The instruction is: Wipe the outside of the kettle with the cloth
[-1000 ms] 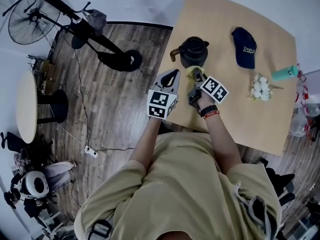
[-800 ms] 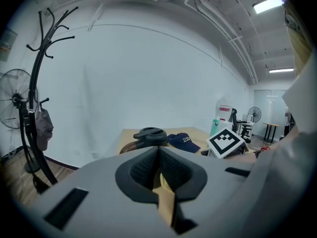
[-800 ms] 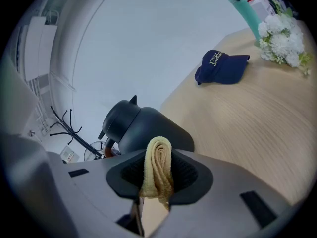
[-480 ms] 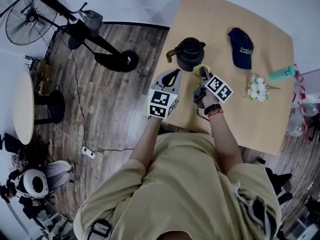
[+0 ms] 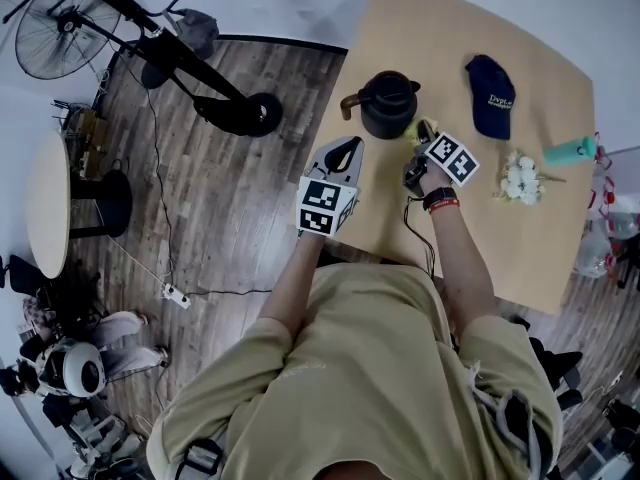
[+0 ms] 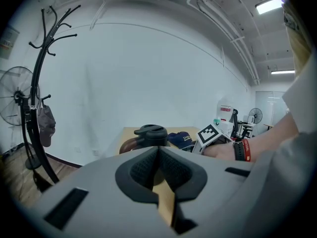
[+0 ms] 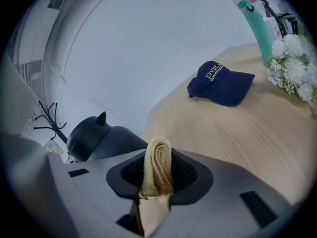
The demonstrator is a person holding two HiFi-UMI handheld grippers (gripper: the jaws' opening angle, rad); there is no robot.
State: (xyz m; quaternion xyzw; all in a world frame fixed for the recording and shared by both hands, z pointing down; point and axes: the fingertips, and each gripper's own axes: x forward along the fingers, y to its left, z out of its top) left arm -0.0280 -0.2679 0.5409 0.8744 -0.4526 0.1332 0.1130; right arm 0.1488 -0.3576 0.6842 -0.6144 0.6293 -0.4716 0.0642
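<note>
1. Kettle [image 5: 388,103] being faced from off the left edge of the table [image 5: 500,228] by the left gripper [image 5: 344,150], nearest in, jaws pressing together on nothing.
2. Hovering over the table just right of the kettle: right gripper [image 5: 424,133], jaws clamping tight on the cloth [image 7: 157,165], a rolled yellow wad; contact with the kettle impossible to tell.
3. Standing upright near the left edge, toward the far corner: black kettle, brown handle pointing left.
4. Lying further right, near the far edge: navy cap [image 5: 492,93].
5. Lying toward the right edge: white flowers [image 5: 520,178], teal bottle [image 5: 570,150] just beyond.
</note>
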